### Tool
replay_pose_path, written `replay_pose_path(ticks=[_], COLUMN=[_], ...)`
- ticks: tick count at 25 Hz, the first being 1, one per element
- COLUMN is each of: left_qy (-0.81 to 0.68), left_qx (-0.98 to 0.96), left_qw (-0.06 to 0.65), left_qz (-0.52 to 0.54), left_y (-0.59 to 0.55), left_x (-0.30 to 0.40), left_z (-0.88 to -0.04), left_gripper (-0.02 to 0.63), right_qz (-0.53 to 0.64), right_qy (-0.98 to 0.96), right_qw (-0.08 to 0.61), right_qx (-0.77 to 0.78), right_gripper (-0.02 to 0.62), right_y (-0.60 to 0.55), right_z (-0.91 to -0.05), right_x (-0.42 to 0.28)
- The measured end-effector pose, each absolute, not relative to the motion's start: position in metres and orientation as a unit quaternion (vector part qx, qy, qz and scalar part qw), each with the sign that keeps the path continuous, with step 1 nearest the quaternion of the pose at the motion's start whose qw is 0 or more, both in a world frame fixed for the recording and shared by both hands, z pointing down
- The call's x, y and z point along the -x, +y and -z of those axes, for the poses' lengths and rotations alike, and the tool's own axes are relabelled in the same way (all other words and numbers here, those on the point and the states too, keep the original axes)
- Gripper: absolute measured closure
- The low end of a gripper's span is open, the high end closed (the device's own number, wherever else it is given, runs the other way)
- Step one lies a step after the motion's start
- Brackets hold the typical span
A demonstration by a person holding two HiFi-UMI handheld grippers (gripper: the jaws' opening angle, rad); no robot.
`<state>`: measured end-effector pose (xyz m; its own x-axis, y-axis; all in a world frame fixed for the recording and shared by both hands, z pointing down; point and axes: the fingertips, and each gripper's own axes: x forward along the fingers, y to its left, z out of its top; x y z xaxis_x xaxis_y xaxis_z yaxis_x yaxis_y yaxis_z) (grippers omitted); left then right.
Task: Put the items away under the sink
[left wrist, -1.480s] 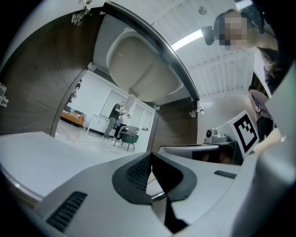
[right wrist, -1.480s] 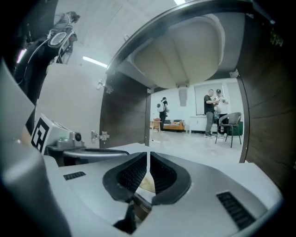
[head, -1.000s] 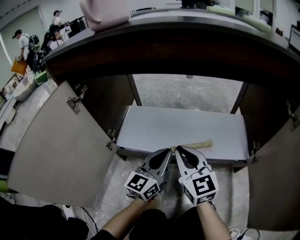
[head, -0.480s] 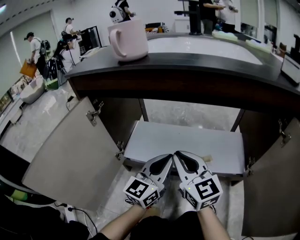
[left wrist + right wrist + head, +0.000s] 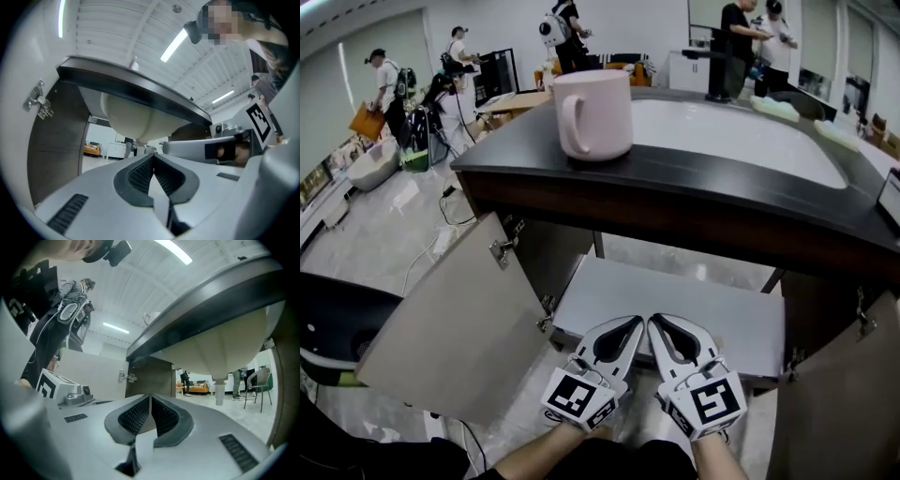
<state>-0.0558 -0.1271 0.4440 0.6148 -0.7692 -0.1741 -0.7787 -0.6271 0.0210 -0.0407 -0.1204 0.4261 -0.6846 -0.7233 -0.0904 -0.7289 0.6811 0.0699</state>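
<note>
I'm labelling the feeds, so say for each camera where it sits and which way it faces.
Head view: on the head, steeply down at the mug, cabinet shelf, both forearms, left gripper and right gripper.
Left gripper view: on that gripper, along its shut jaws, toward the sink bowl.
Right gripper view: same, from the right gripper.
Both share the bowl's underside.

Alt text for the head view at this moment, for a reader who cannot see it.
Two grippers, the left gripper and the right gripper, both shut and empty, are held side by side before an open under-sink cabinet with a grey shelf. Above, a pink mug stands on the dark countertop beside the white sink.
</note>
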Motion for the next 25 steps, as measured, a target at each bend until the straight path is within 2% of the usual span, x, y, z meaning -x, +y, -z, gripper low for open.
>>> replay_pose_path(ticks=[4, 9, 25], left_qy=[0.457, 0.498, 0.531], left_qx=[0.88, 0.858, 0.846], left_qw=[0.065, 0.084, 0.014], left_qz=[-0.112, -0.096, -0.044], left_y=[-0.124, -0.118, -0.102], left_x=[0.071, 0.089, 0.113], left_z=[-0.389, -0.313, -0.163], left_gripper=[0.598, 0.598, 0.595], right_qz=[-0.1, -0.085, -0.035], right_qy=[0.911, 0.906, 0.91], right_qw=[0.045, 0.033, 0.004], right_qx=[0.397, 0.413, 0.413], right_gripper=[0.554, 0.554, 0.554], right_y=[-0.118, -0.116, -0.098], right_z=[-0.38, -0.315, -0.154], right_x=[0.057, 0.071, 0.094])
